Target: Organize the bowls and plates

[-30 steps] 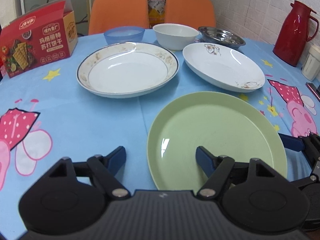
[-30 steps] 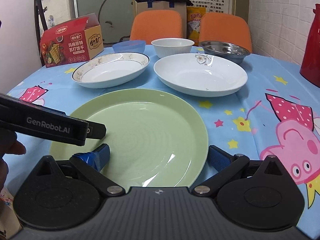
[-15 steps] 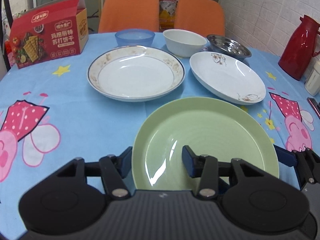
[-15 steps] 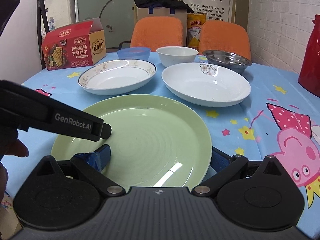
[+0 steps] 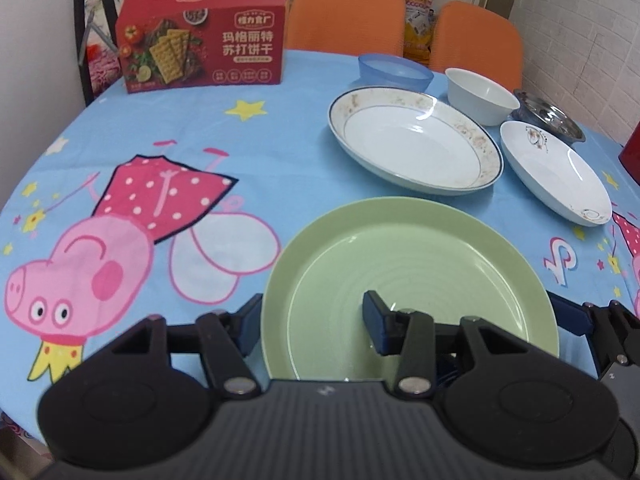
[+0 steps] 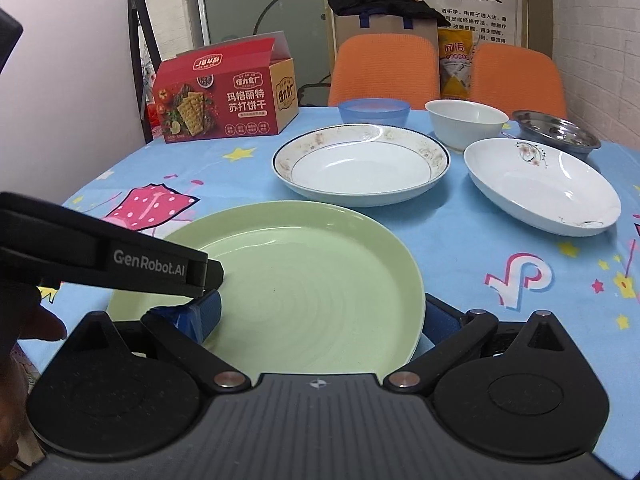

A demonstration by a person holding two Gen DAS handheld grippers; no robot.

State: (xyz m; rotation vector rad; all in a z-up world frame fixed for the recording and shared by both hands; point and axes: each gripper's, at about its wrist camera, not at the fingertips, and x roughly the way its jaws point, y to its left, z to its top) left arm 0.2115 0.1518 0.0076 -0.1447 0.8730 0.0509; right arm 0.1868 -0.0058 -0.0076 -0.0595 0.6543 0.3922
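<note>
A pale green plate is nearest to me on the blue cartoon tablecloth. My left gripper is shut on its left rim, one finger outside the edge and the other on the inner surface. My right gripper straddles the plate's near right rim with its jaws wide and opening, pads not pressing. Behind lie a gold-rimmed white plate and a flower-marked white plate. Furthest back are a blue bowl, a white bowl and a steel bowl.
A red cracker box stands at the back left. Two orange chairs sit behind the table. A red flask is at the right edge. The left gripper's black body and a hand cross the right wrist view.
The left jaws have narrowed onto the green plate's rim. Both grippers and the plate have shifted left across the table, away from the two white plates.
</note>
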